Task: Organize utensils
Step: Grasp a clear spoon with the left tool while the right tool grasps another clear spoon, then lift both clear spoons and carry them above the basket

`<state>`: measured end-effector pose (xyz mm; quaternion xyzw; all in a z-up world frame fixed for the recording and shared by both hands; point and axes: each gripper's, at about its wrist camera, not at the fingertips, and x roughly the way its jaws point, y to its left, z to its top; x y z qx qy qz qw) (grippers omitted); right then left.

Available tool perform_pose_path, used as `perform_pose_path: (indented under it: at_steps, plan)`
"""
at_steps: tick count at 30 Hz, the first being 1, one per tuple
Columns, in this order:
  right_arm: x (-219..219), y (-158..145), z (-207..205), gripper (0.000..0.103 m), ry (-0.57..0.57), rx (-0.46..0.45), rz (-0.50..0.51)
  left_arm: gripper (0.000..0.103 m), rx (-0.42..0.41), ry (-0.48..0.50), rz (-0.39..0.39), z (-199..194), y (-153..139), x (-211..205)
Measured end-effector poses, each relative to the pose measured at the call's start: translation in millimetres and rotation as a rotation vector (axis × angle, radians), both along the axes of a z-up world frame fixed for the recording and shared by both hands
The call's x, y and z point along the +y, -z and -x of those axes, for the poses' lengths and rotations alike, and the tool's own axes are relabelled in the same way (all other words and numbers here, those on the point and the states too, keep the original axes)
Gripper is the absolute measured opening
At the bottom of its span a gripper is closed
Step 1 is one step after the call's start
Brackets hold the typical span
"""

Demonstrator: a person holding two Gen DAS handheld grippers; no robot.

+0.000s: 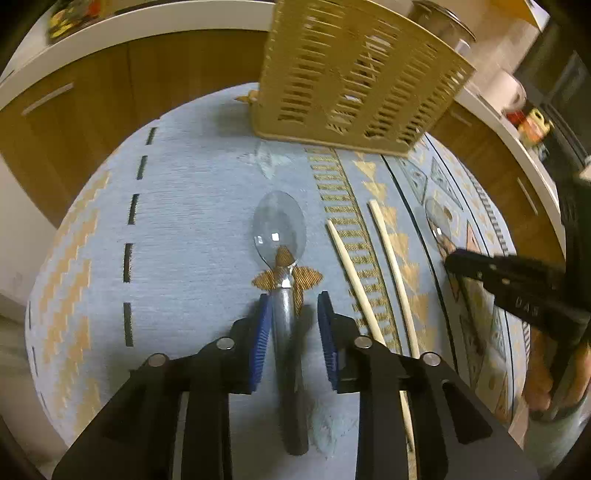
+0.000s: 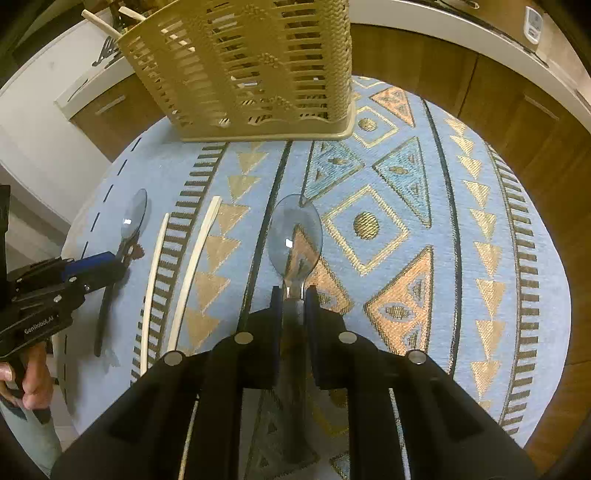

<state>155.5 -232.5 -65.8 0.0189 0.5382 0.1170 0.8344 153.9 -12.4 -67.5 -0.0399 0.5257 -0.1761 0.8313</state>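
Note:
Two metal spoons lie on the patterned blue tablecloth (image 1: pixel 184 221). The left spoon (image 1: pixel 279 225) has its handle between the blue pads of my left gripper (image 1: pixel 291 306), which stands open: the left pad is against the handle and a gap shows at the right pad. The right spoon (image 2: pixel 295 232) has its handle pinched in my right gripper (image 2: pixel 293 295), which is shut on it; the spoon still rests on the cloth. Two pale chopsticks (image 1: pixel 391 266) lie side by side between the spoons. A beige slotted utensil basket (image 2: pixel 251 70) stands at the far side of the table.
The basket holds a few chopsticks (image 2: pixel 99 22) that stick out of its top. Wooden cabinets with a white counter (image 1: pixel 110 33) curve around behind the round table. A person's hand (image 2: pixel 33 380) grips the left tool's handle at the table's left edge.

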Motion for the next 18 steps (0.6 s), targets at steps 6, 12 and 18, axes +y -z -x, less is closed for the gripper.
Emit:
perform_pose_path:
  at_steps: [6, 12, 18]
  plan:
    - [6.4, -2.3, -10.5, 0.029, -0.038, 0.057, -0.017, 0.026, 0.029, 0.049, -0.072, -15.3, -0.6, -12.7]
    - [17.6, -2.4, -18.1, 0.029, -0.063, 0.060, 0.048, 0.026, 0.040, 0.090, -0.153, -29.2, -1.9, -27.8]
    - [32.5, -0.1, -12.8, 0.010, -0.084, 0.007, 0.146, 0.021, -0.014, 0.091, -0.234, -25.6, -0.5, -39.7]
